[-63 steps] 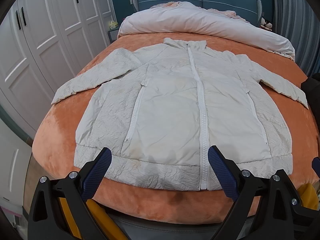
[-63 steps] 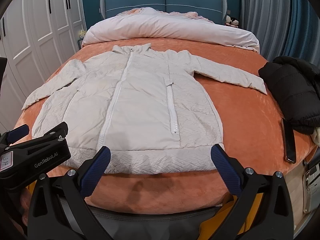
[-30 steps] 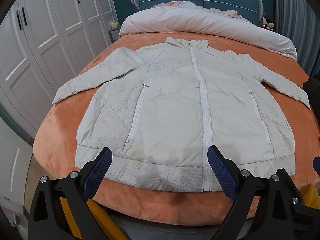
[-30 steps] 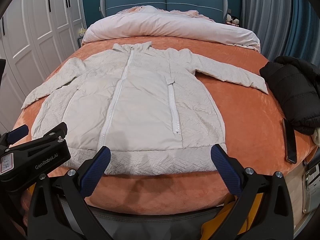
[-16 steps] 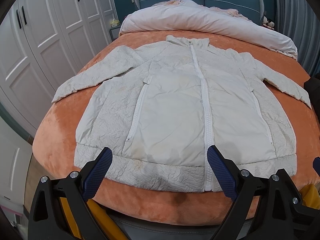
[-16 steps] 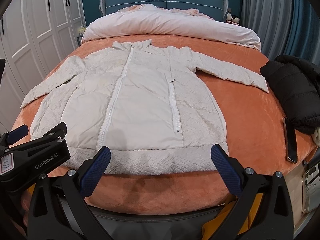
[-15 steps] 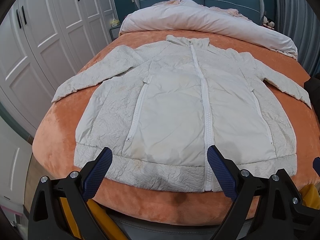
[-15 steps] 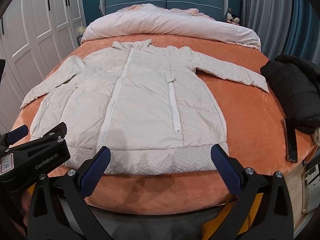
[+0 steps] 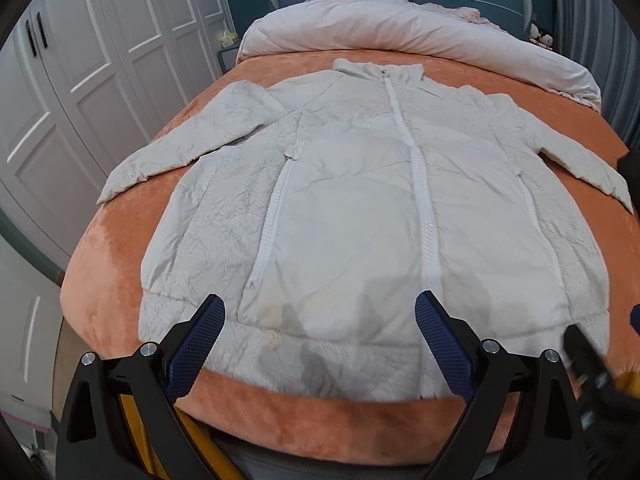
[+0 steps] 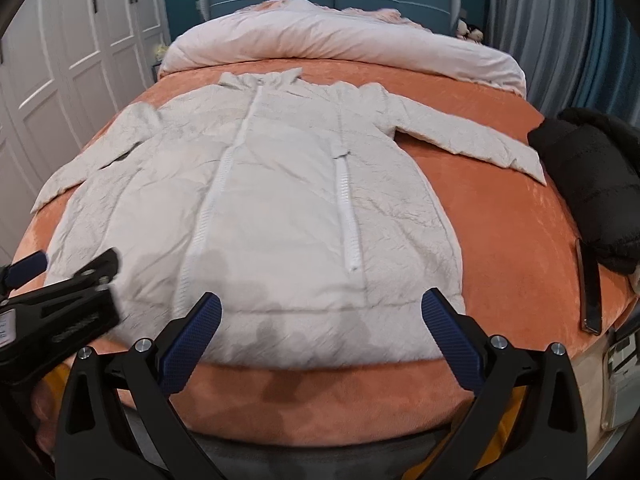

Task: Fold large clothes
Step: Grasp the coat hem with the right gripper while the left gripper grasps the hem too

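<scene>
A long white zip-up jacket [image 9: 360,216] lies flat and face up on the orange bed [image 9: 104,248], sleeves spread to both sides, hem toward me. It also shows in the right wrist view [image 10: 272,208]. My left gripper [image 9: 318,336] is open and empty, hovering just above the hem left of the centre zipper. My right gripper [image 10: 320,334] is open and empty, hovering above the hem on the right half. The left gripper's body [image 10: 56,312] shows at the left edge of the right wrist view.
A black puffer jacket [image 10: 592,184] lies at the bed's right edge with a dark phone [image 10: 590,288] beside it. A rolled pale duvet [image 10: 340,44] lies across the head of the bed. White wardrobe doors [image 9: 80,80] stand to the left.
Both grippers have moved forward and lower toward the jacket's hem. Their shadows now fall on the hem. The jaws stay open.
</scene>
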`<move>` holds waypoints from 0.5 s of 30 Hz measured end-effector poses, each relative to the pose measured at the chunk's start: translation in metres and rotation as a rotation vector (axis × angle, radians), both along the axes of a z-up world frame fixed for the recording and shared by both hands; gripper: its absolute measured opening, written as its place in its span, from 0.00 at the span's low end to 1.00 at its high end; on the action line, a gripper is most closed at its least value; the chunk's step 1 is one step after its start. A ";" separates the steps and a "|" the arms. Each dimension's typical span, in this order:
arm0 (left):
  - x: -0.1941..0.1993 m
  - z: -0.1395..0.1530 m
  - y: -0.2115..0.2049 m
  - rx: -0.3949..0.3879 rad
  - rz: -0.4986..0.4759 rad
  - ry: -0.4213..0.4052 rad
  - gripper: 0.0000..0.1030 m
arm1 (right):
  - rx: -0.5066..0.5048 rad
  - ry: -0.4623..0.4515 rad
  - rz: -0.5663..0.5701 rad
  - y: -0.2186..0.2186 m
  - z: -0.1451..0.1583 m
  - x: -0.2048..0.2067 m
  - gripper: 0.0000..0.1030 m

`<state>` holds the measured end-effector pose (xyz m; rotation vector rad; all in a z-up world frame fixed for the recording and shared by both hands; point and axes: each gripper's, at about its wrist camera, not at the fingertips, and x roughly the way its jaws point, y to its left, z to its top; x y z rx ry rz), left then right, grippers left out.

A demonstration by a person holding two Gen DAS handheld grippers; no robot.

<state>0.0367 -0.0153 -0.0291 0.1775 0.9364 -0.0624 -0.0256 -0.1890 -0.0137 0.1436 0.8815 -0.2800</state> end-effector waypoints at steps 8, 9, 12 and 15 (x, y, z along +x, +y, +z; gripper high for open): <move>0.073 -0.011 0.034 0.000 0.108 0.014 0.92 | 0.128 -0.018 -0.239 -0.150 -0.021 0.050 0.95; 0.084 -0.013 0.040 0.001 0.129 0.015 0.92 | 0.142 -0.026 -0.283 -0.182 -0.023 0.060 0.95; 0.115 -0.016 0.058 0.004 0.189 0.015 0.92 | 0.190 -0.047 -0.377 -0.255 -0.029 0.081 0.95; 0.142 -0.021 0.074 0.002 0.234 0.003 0.92 | 0.257 -0.063 -0.456 -0.321 -0.042 0.101 0.95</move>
